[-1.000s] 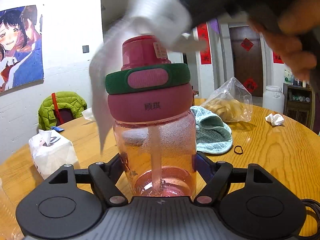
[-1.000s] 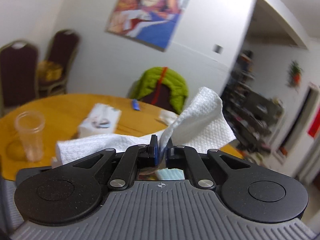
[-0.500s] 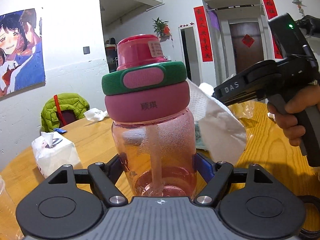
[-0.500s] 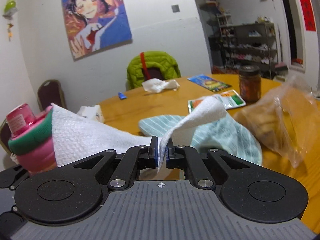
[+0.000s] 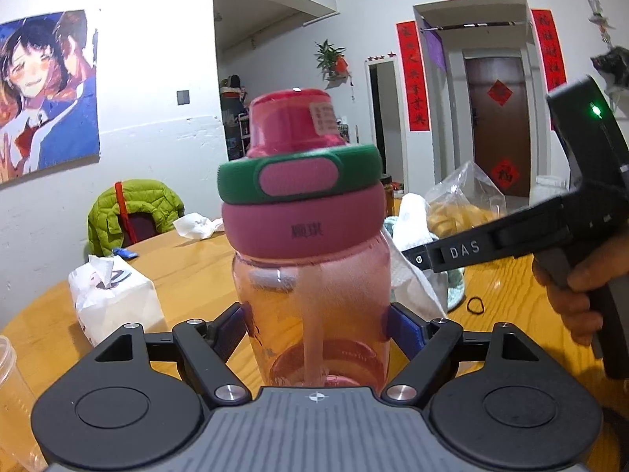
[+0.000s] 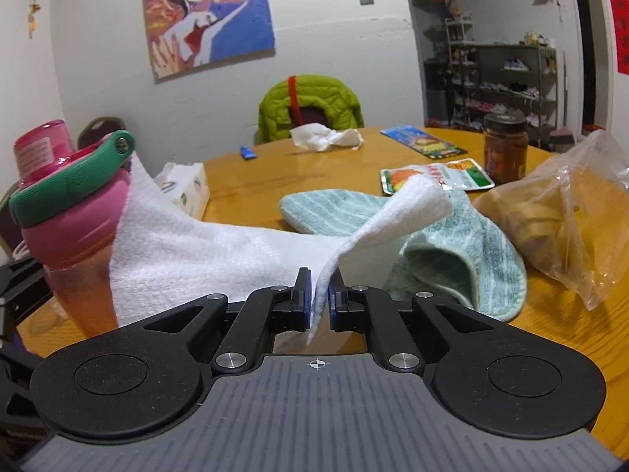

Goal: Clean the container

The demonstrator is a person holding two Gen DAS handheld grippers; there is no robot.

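Right gripper (image 6: 319,295) has dropped from above the pink water bottle (image 5: 310,275) to its right side; paper towel (image 6: 204,251) now lies against the bottle wall, centre frame, on the wooden table (image 6: 314,173). Side wiping looks next. Both jaws are opening: right still pinching towel, left gripper (image 5: 314,326) loosening around the bottle base.

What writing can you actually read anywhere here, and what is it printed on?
"DAS": white letters on the black right gripper, seen from the left wrist view.
Dark characters on the pink collar of the bottle: blurred, unreadable.
White sticker on the bottle cap: print too small.
Red door banners: characters too blurred to read.
Snack packet and tissue box: print too small.
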